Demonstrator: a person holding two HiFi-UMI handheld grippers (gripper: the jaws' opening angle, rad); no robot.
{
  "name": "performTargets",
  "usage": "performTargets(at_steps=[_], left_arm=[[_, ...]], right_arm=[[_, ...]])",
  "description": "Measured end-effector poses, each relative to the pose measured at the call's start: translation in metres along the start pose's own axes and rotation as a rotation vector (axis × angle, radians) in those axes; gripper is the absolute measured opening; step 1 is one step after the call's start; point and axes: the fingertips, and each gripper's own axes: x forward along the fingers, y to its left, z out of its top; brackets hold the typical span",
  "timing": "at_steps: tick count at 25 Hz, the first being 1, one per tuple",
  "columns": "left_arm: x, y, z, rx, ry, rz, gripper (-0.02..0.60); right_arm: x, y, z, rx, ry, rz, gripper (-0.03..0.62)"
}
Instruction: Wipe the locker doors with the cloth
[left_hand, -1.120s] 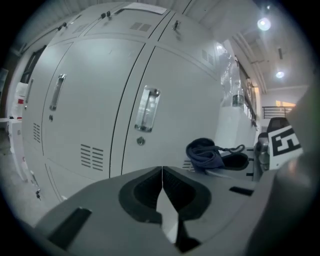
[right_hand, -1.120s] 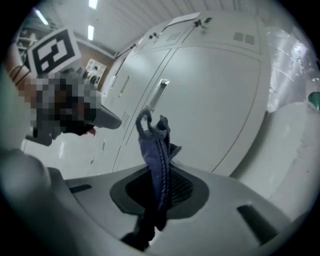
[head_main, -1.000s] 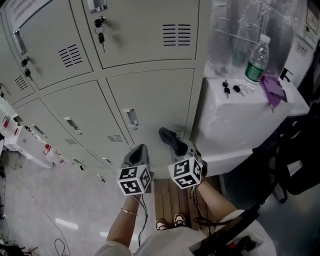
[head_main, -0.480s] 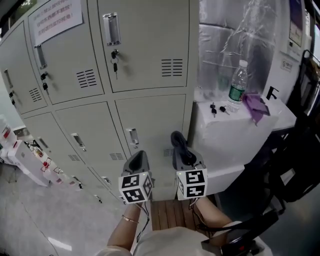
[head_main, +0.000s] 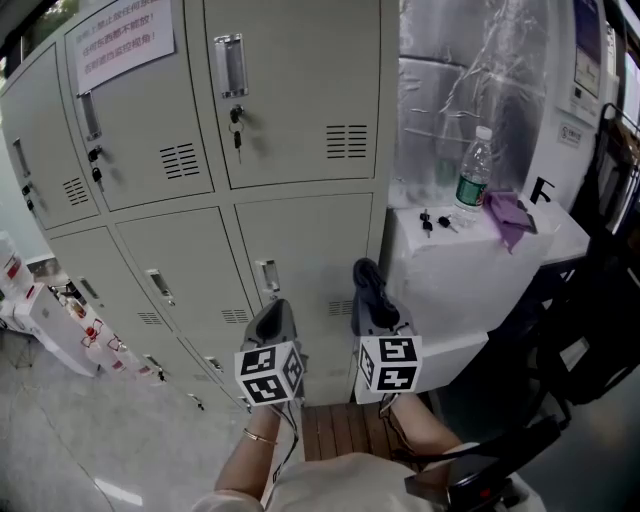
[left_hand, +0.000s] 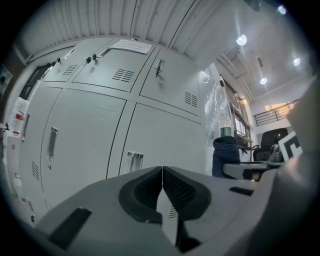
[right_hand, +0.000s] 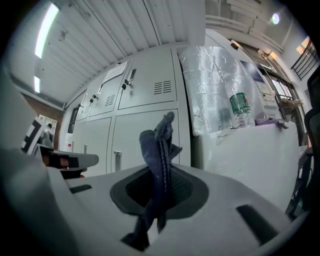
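1. The right hand-held gripper (right_hand: 160, 187) is clenched on the dark cloth (right_hand: 159, 142), which stands up from its jaws, short of the doors. Pinched by only a narrow fold, it could slip out under rubbing pressure.
2. The left hand-held gripper (left_hand: 162, 185) is clenched on nothing, so it cannot catch a falling cloth.
3. Just beyond, the locker doors (head_main: 315, 240) carry a handle (head_main: 267, 277) and, higher up, hanging keys (head_main: 236, 125); loose cloth may snag there.
4. To the right, the bottle (head_main: 472, 175) on the table (head_main: 455, 290) could topple if a wide stroke swings that way.
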Motion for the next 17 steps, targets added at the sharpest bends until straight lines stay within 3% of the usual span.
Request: performTargets(at_steps=[17], left_arm=[[-0.008, -0.004, -0.013, -0.007, 0.021, 0.003, 0.009]], right_arm=[[-0.008, 0.003, -0.010, -0.005, 0.030, 0.008, 0.038]])
